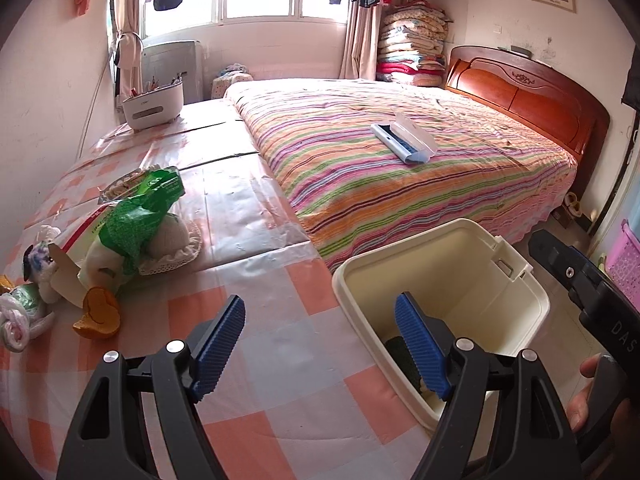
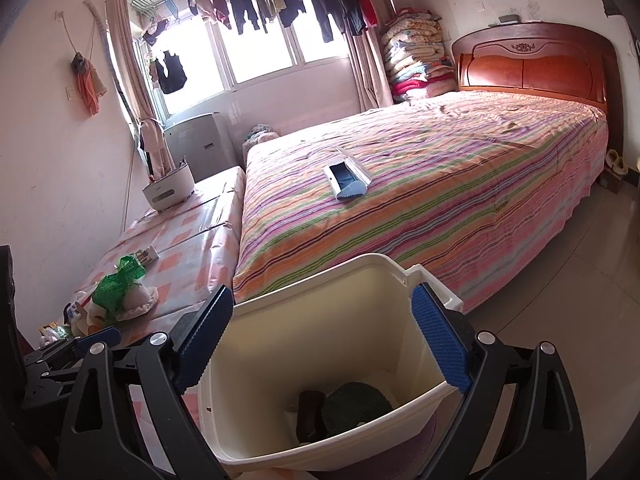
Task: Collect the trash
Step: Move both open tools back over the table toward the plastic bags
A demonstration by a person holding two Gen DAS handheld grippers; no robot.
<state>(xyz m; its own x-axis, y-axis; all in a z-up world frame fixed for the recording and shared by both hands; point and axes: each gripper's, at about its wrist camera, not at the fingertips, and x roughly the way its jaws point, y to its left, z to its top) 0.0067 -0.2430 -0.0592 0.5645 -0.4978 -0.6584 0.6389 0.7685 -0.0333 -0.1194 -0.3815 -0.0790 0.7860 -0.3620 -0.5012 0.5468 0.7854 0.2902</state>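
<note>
The trash heap (image 1: pixel 120 240) (green wrapper, paper scraps, orange peel) lies at the left of your left-wrist frame on the checked tabletop (image 1: pixel 280 360), up and left of your left gripper (image 1: pixel 320 352), whose jaws gape wide and empty. The cream bin (image 2: pixel 320 320) sits lower centre in the right-wrist frame, between your right gripper's (image 2: pixel 320 344) widely spread, unclamped pads.
</note>
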